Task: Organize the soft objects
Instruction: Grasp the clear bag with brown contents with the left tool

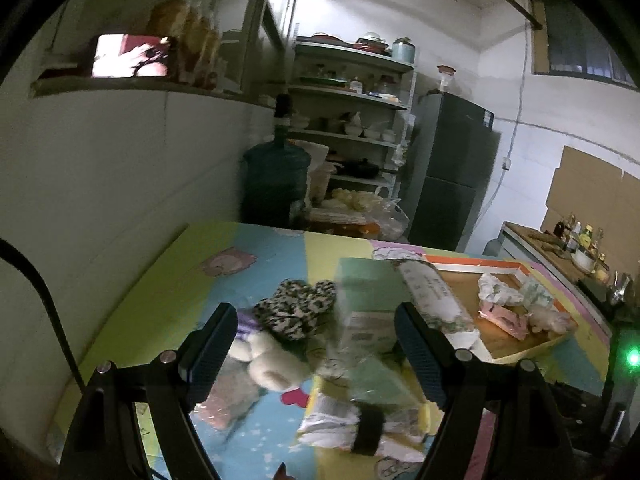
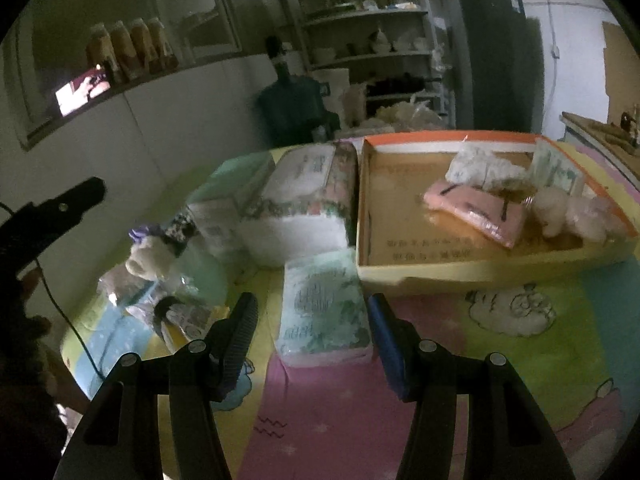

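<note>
My left gripper is open above a pile of soft things: a white plush bear, a leopard-print cloth, a green bag and a wrapped roll with a black band. My right gripper is open around a green tissue pack lying on the mat, fingers apart from it. A shallow cardboard box holds a pink pack, a white crumpled pack and fluffy toys. A large tissue bundle lies left of the box.
A colourful cartoon mat covers the table. Behind stand a water jug, shelves with dishes and a dark fridge. A wall runs along the left. The left gripper shows in the right wrist view.
</note>
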Motion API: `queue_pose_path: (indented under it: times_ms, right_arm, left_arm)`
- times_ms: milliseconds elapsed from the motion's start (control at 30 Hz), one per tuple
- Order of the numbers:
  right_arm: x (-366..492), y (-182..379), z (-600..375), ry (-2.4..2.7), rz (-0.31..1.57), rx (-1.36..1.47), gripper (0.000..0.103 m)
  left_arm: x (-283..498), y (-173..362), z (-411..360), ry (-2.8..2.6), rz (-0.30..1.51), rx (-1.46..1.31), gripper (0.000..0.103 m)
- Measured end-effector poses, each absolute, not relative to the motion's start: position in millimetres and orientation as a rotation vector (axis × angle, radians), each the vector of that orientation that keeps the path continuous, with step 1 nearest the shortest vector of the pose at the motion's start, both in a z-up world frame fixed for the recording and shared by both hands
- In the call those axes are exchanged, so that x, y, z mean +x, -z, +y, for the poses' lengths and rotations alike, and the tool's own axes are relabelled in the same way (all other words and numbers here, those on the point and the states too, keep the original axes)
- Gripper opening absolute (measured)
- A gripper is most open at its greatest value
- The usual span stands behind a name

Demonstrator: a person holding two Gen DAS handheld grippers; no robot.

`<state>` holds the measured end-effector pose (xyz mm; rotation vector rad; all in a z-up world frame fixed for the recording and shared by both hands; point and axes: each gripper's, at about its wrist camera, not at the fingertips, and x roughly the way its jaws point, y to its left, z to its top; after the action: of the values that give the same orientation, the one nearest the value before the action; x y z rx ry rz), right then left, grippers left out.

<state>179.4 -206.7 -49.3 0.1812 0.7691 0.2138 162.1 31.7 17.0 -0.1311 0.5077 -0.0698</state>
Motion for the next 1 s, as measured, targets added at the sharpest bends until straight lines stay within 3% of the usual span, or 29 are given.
queue_pose_path:
  times_ms: [200, 567, 600, 633, 1000]
  right_arm:
    - [184.1, 61.6, -202.8, -0.188, 0.795, 0.174, 0.065]
    - [193.7, 75.6, -200.2, -0.169, 0.828, 0.164, 0.065]
    - [193.8, 75.8, -200.8, -0.167, 0.828, 0.162, 0.063]
    - [193.2, 75.5, -200.2, -0.161, 0.825, 0.153, 0.051]
    - [189.5, 75.1, -197.1, -0.182, 0.827, 0.129, 0.049]
  left_arm:
    - [155.7, -10.2, 57.3, 0.031, 0.507, -0.144, 0.081]
    - [156.8, 20.3, 83.3, 0.023, 0.587, -0.148, 0.081]
    - [158.5, 21.8, 83.9, 0.029, 0.594, -0.155, 0.081]
    - [160.3, 23.6, 84.9, 0.036, 0.602, -0.164, 0.081]
    - [183.7, 52.2, 113.1, 0.233, 0.723, -0.096, 0.081]
